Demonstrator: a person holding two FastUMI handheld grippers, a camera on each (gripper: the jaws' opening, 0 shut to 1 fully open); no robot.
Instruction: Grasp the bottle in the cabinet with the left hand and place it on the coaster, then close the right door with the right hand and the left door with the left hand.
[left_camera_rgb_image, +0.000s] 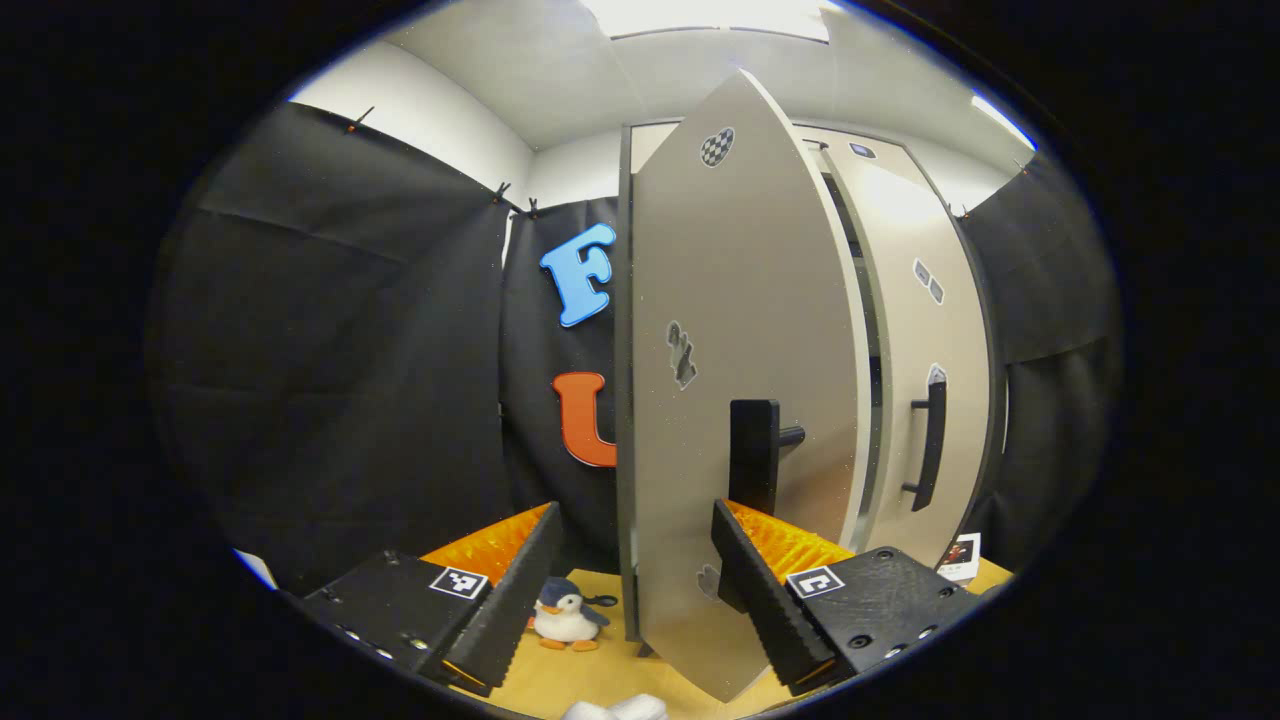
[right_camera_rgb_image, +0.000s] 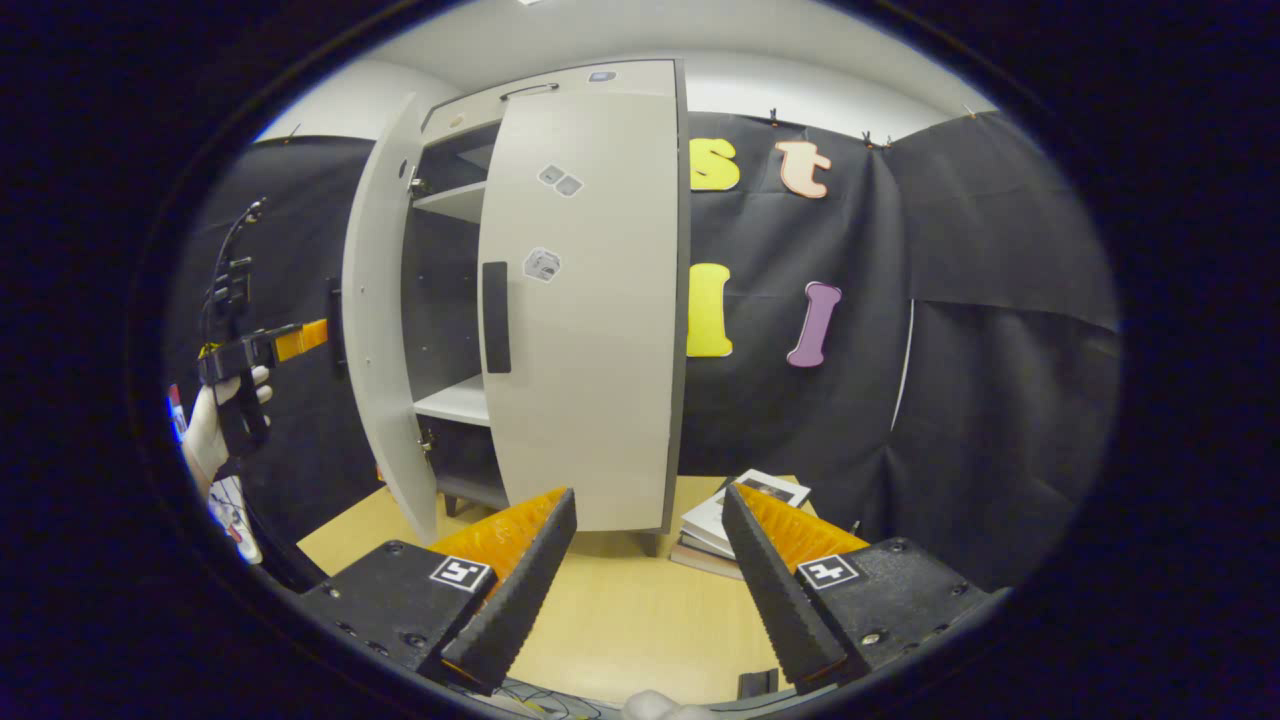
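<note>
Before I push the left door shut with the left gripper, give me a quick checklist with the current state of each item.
1. Left gripper open: ok, its fingers stand apart.
2. Left gripper lined up on the left door: ok, the door's edge sits between the fingers, near its handle.
3. Right door closed: ok, it looks nearly flush with the cabinet.
4. Left door still open: ok, it stands ajar in the right gripper view, shelves showing behind it.
5. Right gripper out of the way: ok, open and back from the cabinet.
6. Bottle on the coaster: cannot tell.
</note>
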